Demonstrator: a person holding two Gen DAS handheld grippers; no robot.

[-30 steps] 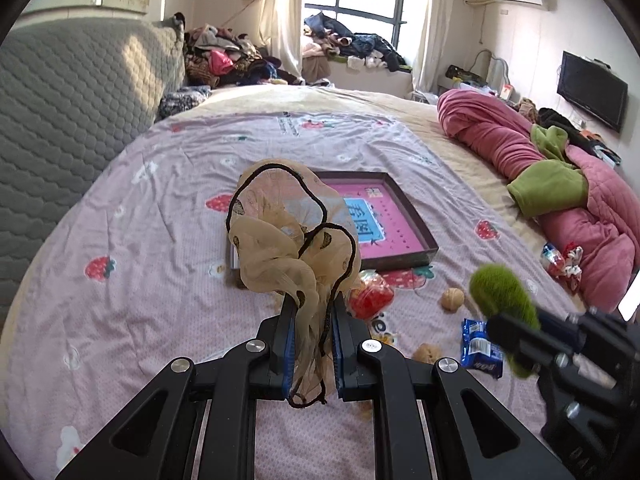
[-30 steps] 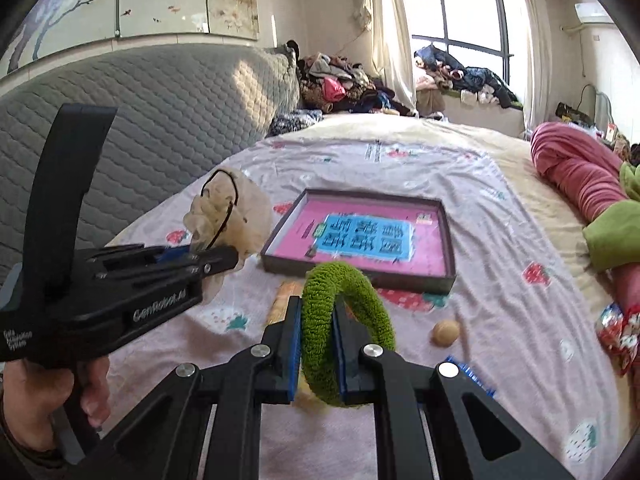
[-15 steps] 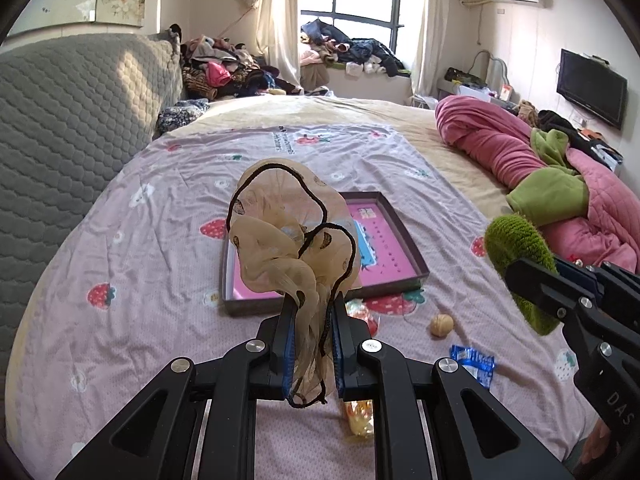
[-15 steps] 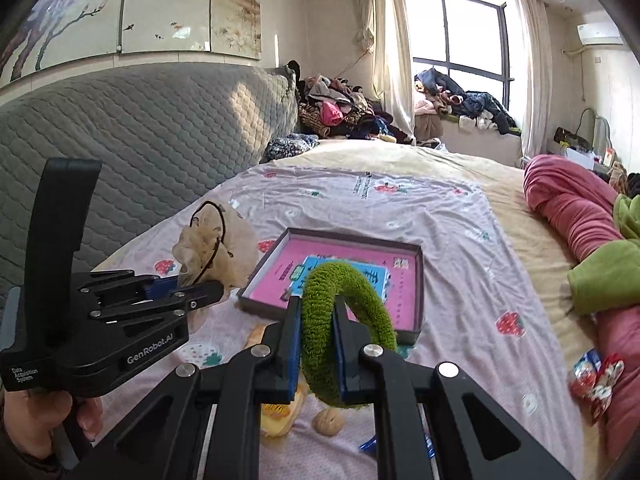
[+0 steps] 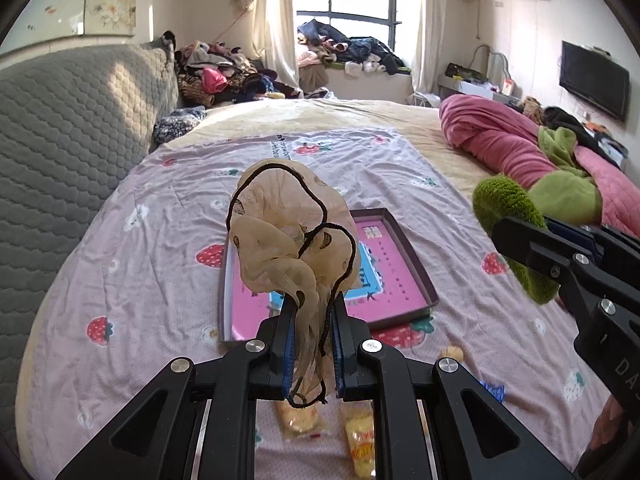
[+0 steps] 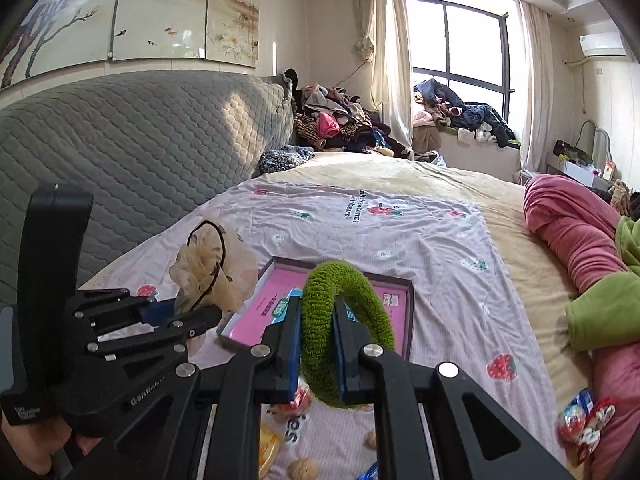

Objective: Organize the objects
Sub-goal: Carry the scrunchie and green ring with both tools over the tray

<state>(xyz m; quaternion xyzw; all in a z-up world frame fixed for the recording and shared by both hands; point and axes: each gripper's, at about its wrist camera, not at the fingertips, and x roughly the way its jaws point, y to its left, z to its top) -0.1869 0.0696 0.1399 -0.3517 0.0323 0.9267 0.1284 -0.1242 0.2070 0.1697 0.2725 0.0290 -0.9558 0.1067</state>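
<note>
**Two hair ties held up over a cluttered bed**

Sunlit bedroom first: a wide bed (image 5: 168,240) fills both views, spread with a lilac sheet printed with strawberries and backed by a grey quilted headboard (image 6: 132,140). A rolled pink quilt (image 5: 500,140) with a green garment (image 5: 560,196) lies along the bed's far right side, and heaps of clothes (image 6: 340,120) sit by the window.

On the sheet rests a shallow dark-rimmed box (image 5: 416,264) with a pink floor and a blue card inside it. Both tools hang above the bed on the near side of this box.

The left tongs (image 5: 312,344) are closed on a beige gauze scrunchie (image 5: 280,232) edged with a dark cord; its ruffles fan upward above the fingers and a short tail hangs below them. In the right wrist view the same scrunchie shows to the left, in front of the box's left corner.

The right tongs (image 6: 318,348) are closed on a fuzzy green hair ring (image 6: 348,292), clamped on its near side so the loop stands upright over the box's near edge.

Smaller things lie on the sheet nearer the cameras: yellow snack packets (image 5: 360,436), walnuts (image 6: 304,470), a blue wrapper (image 5: 494,392) and a red-and-white sweet packet (image 6: 588,420) near the quilt.
</note>
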